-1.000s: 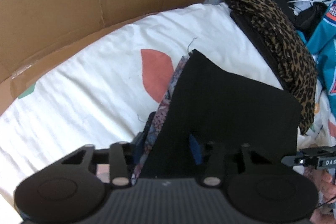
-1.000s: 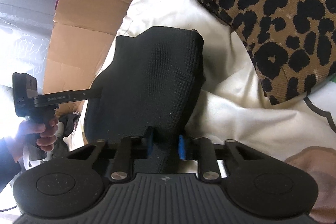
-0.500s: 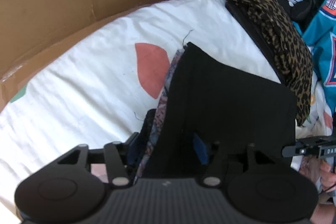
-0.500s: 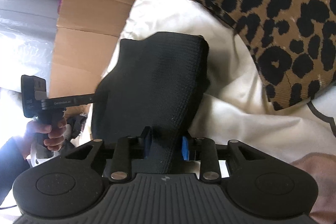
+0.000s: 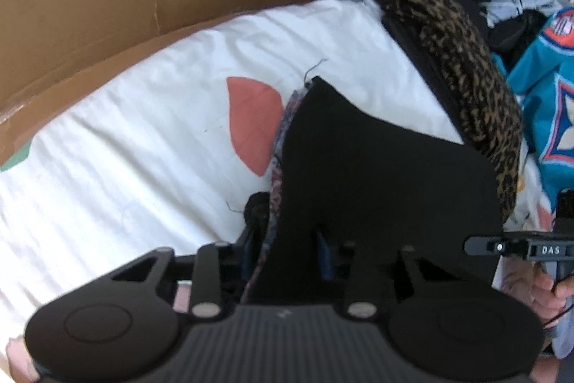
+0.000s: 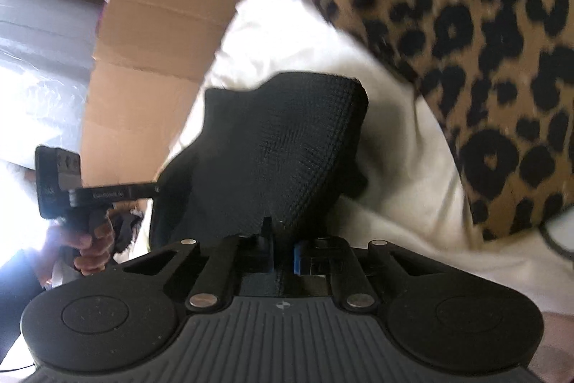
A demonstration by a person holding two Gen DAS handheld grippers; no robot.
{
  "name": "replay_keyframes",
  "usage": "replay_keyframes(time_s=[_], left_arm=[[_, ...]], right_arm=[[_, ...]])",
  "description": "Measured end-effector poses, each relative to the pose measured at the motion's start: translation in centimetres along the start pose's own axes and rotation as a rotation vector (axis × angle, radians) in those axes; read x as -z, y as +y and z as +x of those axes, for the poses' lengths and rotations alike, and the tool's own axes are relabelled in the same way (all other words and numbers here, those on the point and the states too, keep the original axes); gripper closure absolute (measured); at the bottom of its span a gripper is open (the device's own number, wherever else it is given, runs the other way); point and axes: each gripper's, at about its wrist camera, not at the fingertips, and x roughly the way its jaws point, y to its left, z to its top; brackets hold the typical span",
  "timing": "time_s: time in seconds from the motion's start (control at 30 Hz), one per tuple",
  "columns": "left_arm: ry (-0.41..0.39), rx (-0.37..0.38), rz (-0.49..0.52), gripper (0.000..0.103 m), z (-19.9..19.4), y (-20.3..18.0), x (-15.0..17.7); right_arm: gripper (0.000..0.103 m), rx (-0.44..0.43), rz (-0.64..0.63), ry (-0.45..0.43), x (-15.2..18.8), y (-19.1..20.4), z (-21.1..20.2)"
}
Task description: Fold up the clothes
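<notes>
Black garment point(image 6: 283, 146) pinched between both hand-held grippers' closing jaws (edge only)

The left claw point(image 5: 283, 253) points steeply down. Its jaws have just been closing, and black cloth with a patterned layer sits between them. Its blue pads point(image 5: 324, 255) are partly hidden, so it is hard to tell if they press the cloth. In the right wrist view a hand point(image 6: 88, 239) holds this claw by its handle.

The right claw point(image 6: 281, 253) tilts down less steeply. Its jaws have just been closing too. They stand almost together and pinch a thin fold of black cloth. In the left wrist view the fingers point(image 5: 549, 288) of the right hand curl round its handle
</notes>
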Motion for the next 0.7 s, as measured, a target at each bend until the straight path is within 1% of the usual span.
replay_keyframes(time_s=[0.1, 0.13, 0.17, 0.2, 0.27, 0.3, 0.37, 0.4, 0.43, 0.53, 0.7], left_arm=[[-0.001, 0.008, -0.015, 0.066, -0.2, -0.2, 0.3], [-0.001, 0.006, -0.018, 0.062, -0.2, -0.2, 0.3], [-0.001, 0.002, -0.023, 0.055, 0.0, -0.2, 0.4], [-0.003, -0.001, -0.033, 0.051, 0.2, -0.2, 0.4], [-0.009, 0.001, -0.053, 0.038, 0.7, 0.0, 0.6], [-0.009, 0.010, -0.064, 0.036, 1.0, 0.3, 0.6], [-0.009, 0.032, -0.085, 0.029, 1.4, 0.9, 0.6], [-0.009, 0.046, -0.096, 0.029, 1.5, 1.2, 0.6], [-0.007, 0.058, -0.103, 0.028, 1.6, 1.5, 0.5], [0.000, 0.086, -0.115, 0.028, 1.7, 2.1, 0.4], [0.012, 0.107, -0.130, 0.028, 1.8, 2.3, 0.0]], right_arm=[[0.095, 0.004, -0.015, -0.020, -0.7, 0.6, -0.6], [0.095, 0.005, -0.016, -0.024, -1.0, 0.7, -0.7], [0.095, 0.006, -0.018, -0.027, -1.3, 0.7, -0.7], [0.095, 0.013, -0.012, -0.021, -1.4, 0.5, -0.6], [0.094, 0.027, 0.007, -0.005, -1.5, 0.0, -0.3], [0.090, 0.030, 0.026, 0.000, -1.4, -0.4, -0.3], [0.087, 0.037, 0.055, 0.007, -1.1, -1.1, -0.2], [0.082, 0.040, 0.057, 0.012, -1.0, -1.2, -0.1], [0.080, 0.044, 0.058, 0.017, -0.8, -1.4, -0.1], [0.079, 0.036, 0.070, 0.025, -0.8, -1.7, 0.0], [0.075, 0.031, 0.095, 0.033, -0.4, -1.6, 0.4]])
